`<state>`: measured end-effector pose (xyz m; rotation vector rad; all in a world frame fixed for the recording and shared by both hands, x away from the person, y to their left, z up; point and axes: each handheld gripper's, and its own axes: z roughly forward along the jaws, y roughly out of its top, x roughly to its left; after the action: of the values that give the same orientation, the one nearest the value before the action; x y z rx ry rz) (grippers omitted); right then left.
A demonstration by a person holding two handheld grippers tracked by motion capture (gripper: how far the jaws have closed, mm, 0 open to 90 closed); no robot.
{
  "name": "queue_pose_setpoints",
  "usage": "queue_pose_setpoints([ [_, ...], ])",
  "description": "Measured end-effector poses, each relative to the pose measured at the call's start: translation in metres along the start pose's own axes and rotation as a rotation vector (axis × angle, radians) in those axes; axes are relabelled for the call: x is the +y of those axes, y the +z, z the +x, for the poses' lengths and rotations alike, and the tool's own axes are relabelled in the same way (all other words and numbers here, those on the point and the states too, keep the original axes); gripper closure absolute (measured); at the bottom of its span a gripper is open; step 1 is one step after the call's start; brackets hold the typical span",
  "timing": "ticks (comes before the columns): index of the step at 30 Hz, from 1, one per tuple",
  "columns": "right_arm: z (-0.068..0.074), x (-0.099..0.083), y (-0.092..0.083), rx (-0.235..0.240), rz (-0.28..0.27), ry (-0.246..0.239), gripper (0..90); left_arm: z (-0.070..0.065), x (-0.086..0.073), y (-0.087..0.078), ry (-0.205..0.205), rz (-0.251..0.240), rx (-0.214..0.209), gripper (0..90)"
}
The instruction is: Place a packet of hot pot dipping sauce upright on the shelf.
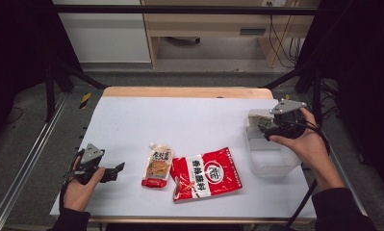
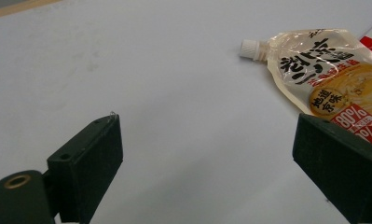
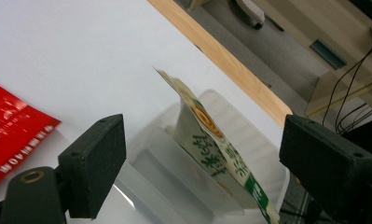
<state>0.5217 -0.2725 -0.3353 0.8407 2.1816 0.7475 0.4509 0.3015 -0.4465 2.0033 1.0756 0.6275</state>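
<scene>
The right gripper (image 1: 262, 126), jaws apart, hovers above the clear plastic bin (image 1: 271, 163), where a green-printed flat packet (image 3: 211, 149) leans; the left gripper (image 1: 116, 170), also apart, sits nearer the spouted sauce pouch (image 1: 158, 167).

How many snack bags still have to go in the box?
One green-printed packet already stands in the clear box. The right gripper, jaws wide open, is above it, holding nothing. Two remain on the table: the spouted pouch and the red packet. The left gripper waits open near the pouch.
</scene>
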Motion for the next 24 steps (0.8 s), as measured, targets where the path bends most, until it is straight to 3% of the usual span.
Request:
queue_pose_setpoints([
  [6,0.023,0.021,-0.011,0.009,-0.050,-0.032,13.9,-0.001,0.001,0.000,0.004,-0.001,-0.004,8.2],
  [13,0.063,0.055,-0.016,0.042,-0.111,-0.085,14.4,-0.004,0.002,-0.001,0.023,0.000,-0.012,8.1],
  [17,0.090,0.072,-0.010,0.087,-0.128,-0.101,15.4,-0.007,0.003,-0.001,0.031,-0.002,-0.016,7.8],
  [24,0.127,0.090,0.014,0.155,-0.109,-0.108,16.5,-0.012,0.004,-0.002,0.039,-0.014,-0.031,7.9],
])
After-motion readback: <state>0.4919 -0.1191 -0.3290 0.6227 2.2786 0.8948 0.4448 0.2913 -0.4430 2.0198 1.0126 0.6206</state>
